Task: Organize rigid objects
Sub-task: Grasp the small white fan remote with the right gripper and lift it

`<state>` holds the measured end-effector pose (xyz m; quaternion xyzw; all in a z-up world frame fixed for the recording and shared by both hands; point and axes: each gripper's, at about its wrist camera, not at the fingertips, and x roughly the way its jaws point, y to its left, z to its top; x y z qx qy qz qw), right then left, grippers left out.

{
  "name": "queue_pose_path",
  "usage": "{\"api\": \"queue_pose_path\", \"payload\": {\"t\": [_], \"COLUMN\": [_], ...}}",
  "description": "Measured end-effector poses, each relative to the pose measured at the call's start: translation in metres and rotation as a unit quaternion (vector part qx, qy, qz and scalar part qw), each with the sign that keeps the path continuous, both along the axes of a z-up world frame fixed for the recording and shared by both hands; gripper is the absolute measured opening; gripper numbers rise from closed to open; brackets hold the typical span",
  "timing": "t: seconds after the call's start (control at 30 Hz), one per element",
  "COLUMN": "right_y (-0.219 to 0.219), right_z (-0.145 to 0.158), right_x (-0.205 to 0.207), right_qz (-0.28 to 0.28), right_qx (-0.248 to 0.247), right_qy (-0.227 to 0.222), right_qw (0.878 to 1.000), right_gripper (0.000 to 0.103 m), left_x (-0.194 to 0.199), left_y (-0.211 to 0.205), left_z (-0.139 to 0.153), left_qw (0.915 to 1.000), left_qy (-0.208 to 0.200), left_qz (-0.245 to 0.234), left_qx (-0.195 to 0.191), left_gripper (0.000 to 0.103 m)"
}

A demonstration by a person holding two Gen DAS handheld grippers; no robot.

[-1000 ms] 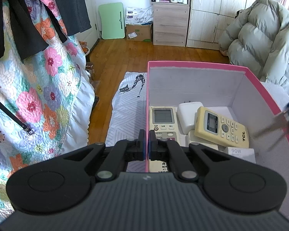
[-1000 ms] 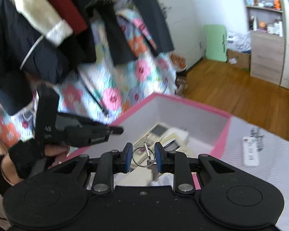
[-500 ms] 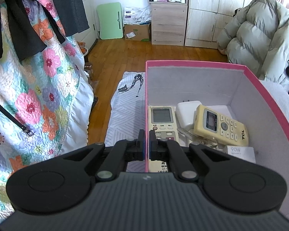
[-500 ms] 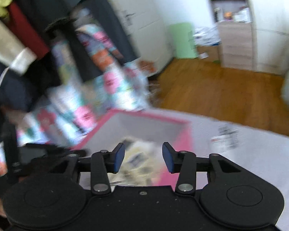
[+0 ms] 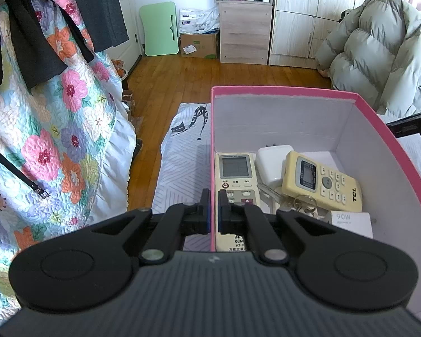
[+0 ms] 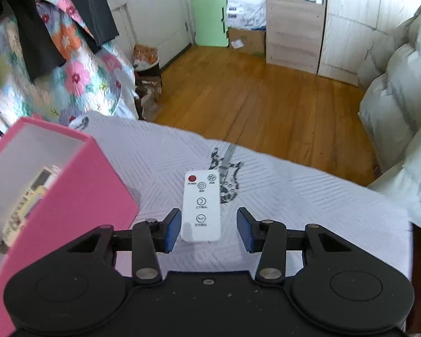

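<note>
Right tongs (image 6: 209,229) gape around white remote (image 6: 201,205) — lengthwise, red button far; left tongs (image 5: 214,210) clamp pink box wall (image 5: 212,140).

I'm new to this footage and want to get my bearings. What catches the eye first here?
The pink box on the bed stands out, holding two remotes, a white charger and keys, with the left gripper clamped on its near wall. On the patterned bedspread beside the box lies a white remote, with the right gripper open around its near end.
</note>
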<state>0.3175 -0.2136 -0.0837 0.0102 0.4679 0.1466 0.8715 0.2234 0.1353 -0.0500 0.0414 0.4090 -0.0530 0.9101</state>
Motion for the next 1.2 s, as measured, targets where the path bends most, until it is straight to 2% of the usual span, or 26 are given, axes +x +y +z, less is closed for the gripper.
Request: {"api": "queue_pose_path", "payload": {"t": [0.07,0.13,0.23,0.27,0.33,0.4,0.63,0.83,0.9,1.07,1.2], "right_y": [0.001,0.010,0.023,0.026,0.025,0.024,0.005,0.004,0.008,0.022,0.053], "right_z": [-0.013,-0.024,-0.030,-0.030,-0.029,-0.026,0.012,0.066,0.084,0.114,0.114], "right_x": [0.007,0.014,0.016,0.016,0.016,0.013,-0.040,-0.107,-0.126,-0.157,-0.169], "right_qz": [0.007,0.001,0.016,0.019,0.012,0.009,-0.019,0.007,0.025,0.067,0.106], "right_qx": [0.016,0.000,-0.038,-0.046,-0.031,-0.036,0.050,0.109,0.139,0.229,0.249], "right_qy": [0.009,0.016,-0.020,-0.029,-0.026,-0.024,-0.073,-0.107,-0.103,-0.055,-0.030], "right_qw": [1.000,1.000,0.999,0.998,0.999,0.999,0.996,0.988,0.985,0.970,0.962], "right_gripper": [0.049,0.050,0.050,0.046,0.044,0.044,0.044,0.044,0.044,0.044,0.044], "left_x": [0.000,0.001,0.001,0.001,0.001,0.001,0.001,0.001,0.001,0.000,0.000], "left_y": [0.000,0.000,0.000,0.000,0.000,0.001,0.000,-0.001,-0.001,-0.001,-0.001], "left_z": [0.000,0.000,-0.001,-0.001,-0.001,-0.001,-0.001,-0.001,0.000,0.000,0.000], "left_qw": [1.0000,1.0000,1.0000,1.0000,1.0000,1.0000,1.0000,1.0000,0.9999,0.9999,0.9999], "left_qy": [0.000,0.000,0.001,0.001,0.001,0.001,0.002,0.001,0.001,0.001,0.003], "left_qz": [0.000,0.001,0.000,-0.001,-0.002,-0.002,-0.002,-0.002,-0.002,-0.001,-0.002], "left_qx": [-0.002,-0.005,-0.004,-0.002,0.001,-0.001,0.004,0.008,0.010,0.011,0.016], "left_gripper": [0.003,0.003,0.003,0.003,0.003,0.003,0.003,0.003,0.003,0.003,0.003]}}
